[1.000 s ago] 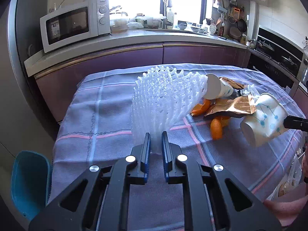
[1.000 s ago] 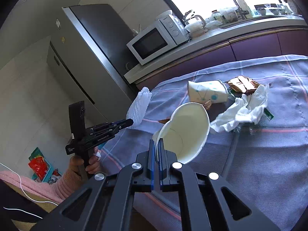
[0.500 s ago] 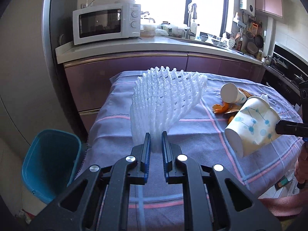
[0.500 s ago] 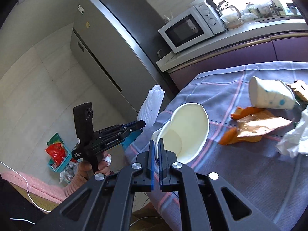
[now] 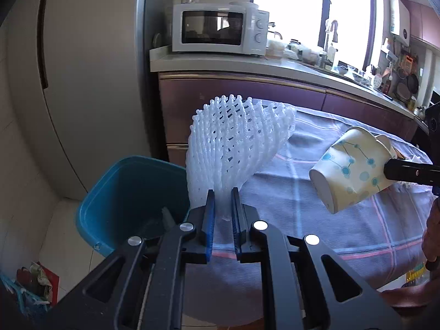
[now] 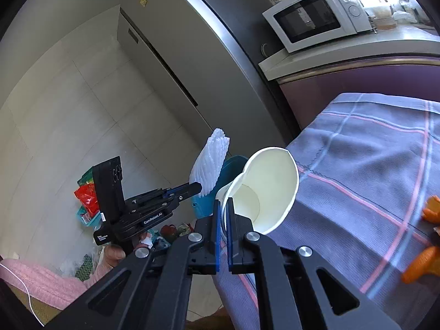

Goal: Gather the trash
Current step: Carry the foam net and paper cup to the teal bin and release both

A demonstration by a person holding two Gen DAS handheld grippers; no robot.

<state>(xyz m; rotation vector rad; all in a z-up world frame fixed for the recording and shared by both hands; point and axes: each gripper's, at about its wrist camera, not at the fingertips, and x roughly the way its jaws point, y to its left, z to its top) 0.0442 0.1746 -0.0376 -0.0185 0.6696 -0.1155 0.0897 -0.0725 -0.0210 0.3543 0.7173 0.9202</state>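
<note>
My left gripper [image 5: 222, 192] is shut on a white foam net sleeve [image 5: 239, 143] and holds it upright above the table's left edge, beside the blue trash bin [image 5: 115, 192]. My right gripper [image 6: 223, 206] is shut on the rim of a white paper cup with blue dots [image 6: 264, 189]. The cup also shows in the left wrist view [image 5: 352, 173], tilted in the air over the purple checked tablecloth [image 5: 343, 231]. The left gripper [image 6: 196, 185] with the foam net [image 6: 211, 162] shows in the right wrist view, in front of the bin [image 6: 209, 206].
A grey fridge [image 5: 90, 82] stands behind the bin. A counter with a white microwave [image 5: 220, 29] runs behind the table. Orange peels [image 6: 423, 264] lie on the cloth at right. Bags of rubbish [image 6: 88, 195] lie on the floor.
Both grippers have swung left, away from the trash pile, toward the table's left edge. The blue bin has come close under the left gripper. Both still hold their items.
</note>
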